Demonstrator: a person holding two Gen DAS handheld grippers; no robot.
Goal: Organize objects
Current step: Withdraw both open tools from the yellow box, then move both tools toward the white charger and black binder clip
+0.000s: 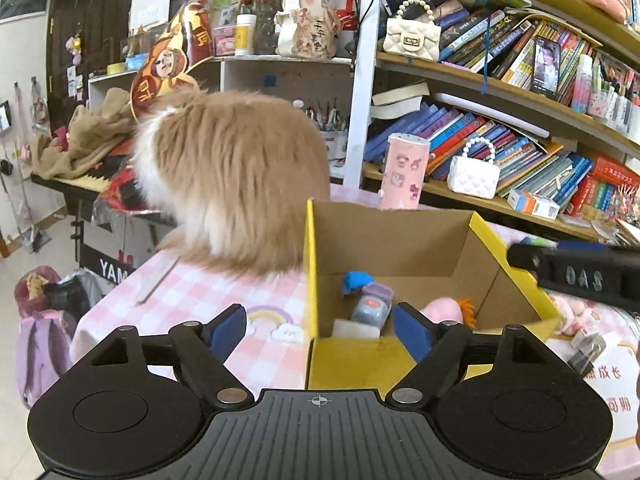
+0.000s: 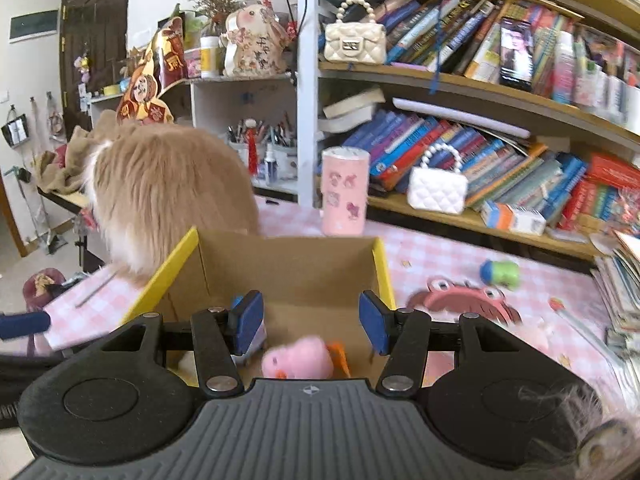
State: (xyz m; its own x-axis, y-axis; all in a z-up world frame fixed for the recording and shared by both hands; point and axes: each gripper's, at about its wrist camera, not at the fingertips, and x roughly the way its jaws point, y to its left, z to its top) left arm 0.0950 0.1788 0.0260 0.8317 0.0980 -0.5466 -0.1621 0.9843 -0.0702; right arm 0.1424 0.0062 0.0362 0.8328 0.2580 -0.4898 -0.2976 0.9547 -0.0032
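Note:
An open yellow cardboard box (image 1: 400, 240) (image 2: 288, 264) stands on the pink checked tablecloth (image 1: 192, 296). Inside lie a blue piece (image 1: 356, 280), a grey and purple toy (image 1: 372, 304), a white block (image 1: 356, 328) and a pink plush with orange trim (image 1: 444, 310) (image 2: 298, 360). My left gripper (image 1: 320, 330) is open over the box's near left corner, holding nothing. My right gripper (image 2: 311, 322) hangs open above the box with the blurred pink plush just below its fingers; its black body (image 1: 580, 276) also shows at the box's right rim.
A fluffy tan cat (image 1: 236, 184) (image 2: 168, 196) sits against the box's far left side. A pink crab toy (image 2: 464, 300), a blue-green toy (image 2: 500, 274) and a pink cylinder (image 2: 346, 192) lie on the cloth. Crowded bookshelves (image 2: 480, 216) line the right.

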